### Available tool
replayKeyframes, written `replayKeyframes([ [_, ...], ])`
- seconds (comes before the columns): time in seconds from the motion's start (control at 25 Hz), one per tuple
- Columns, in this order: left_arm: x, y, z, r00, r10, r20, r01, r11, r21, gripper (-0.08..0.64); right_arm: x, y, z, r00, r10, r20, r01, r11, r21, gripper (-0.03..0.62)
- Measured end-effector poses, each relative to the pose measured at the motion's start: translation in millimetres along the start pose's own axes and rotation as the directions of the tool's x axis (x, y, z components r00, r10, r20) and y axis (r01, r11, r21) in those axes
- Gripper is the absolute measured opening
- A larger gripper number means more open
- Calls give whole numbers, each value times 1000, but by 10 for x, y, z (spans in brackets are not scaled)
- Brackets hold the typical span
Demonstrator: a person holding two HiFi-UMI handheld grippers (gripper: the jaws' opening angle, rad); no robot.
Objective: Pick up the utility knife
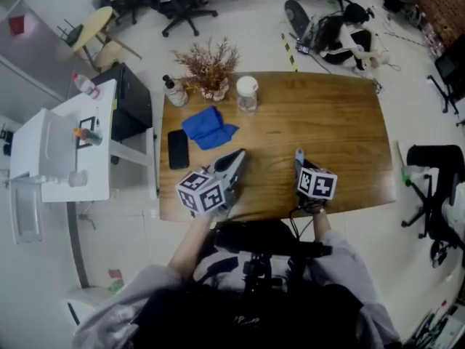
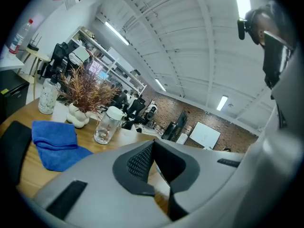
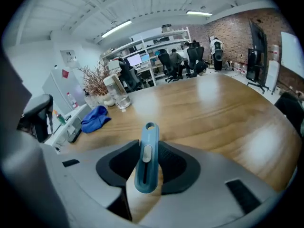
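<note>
A broad wooden table (image 1: 349, 122) with rounded corners and a smooth, glossy brown top that shows its grain fills the middle of the head view.

At its near edge are the two grey plastic tongs, each carrying a cube with black-and-white square markers. The left gripper (image 2: 152, 146) points out over the table towards the cloth. Its dark, ribbed pads are clenched tip to tip, with nothing between them and only a narrow wedge of wood showing below the tips. The right gripper (image 3: 147, 148) tilts down towards the table, its dark pads grasping the utility knife by its sides.

At the far edge stands a bushy bunch of dried reddish-brown twigs (image 1: 209, 62) in a lumpy white vase (image 1: 215, 91). In front of it lies a soft blue cloth (image 1: 208, 128), loosely folded and rumpled. Just left of the cloth lies a flat black rectangular phone (image 1: 178, 149). Right of the vase is a clear round jar (image 1: 247, 94) with a white lid, and left of it a small clear bottle (image 1: 174, 91) with a dark top.

The utility knife (image 3: 146, 158) is a slim blue plastic bar with rounded ends, a grey slider along its face and a round hole at the far end. It stands up between the right jaws, above the table near its front edge.
</note>
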State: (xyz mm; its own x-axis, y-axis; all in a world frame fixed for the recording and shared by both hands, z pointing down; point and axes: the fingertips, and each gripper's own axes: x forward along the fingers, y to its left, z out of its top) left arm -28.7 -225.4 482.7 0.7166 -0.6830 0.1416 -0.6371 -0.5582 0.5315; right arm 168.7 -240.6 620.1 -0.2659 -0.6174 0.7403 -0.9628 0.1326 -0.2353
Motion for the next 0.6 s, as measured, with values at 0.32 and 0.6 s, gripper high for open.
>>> replayKeyframes([
  [0.32, -65, 120, -76, 995, 104, -12, -104, 994, -15, 5, 245, -485, -332, 946, -180, -270, 141, 977, -157, 141],
  [0.6, -114, 183, -215, 985, 162, -53, -163, 986, -26, 5, 168, -452, -676, 891, -151, -428, 115, 987, -109, 155],
])
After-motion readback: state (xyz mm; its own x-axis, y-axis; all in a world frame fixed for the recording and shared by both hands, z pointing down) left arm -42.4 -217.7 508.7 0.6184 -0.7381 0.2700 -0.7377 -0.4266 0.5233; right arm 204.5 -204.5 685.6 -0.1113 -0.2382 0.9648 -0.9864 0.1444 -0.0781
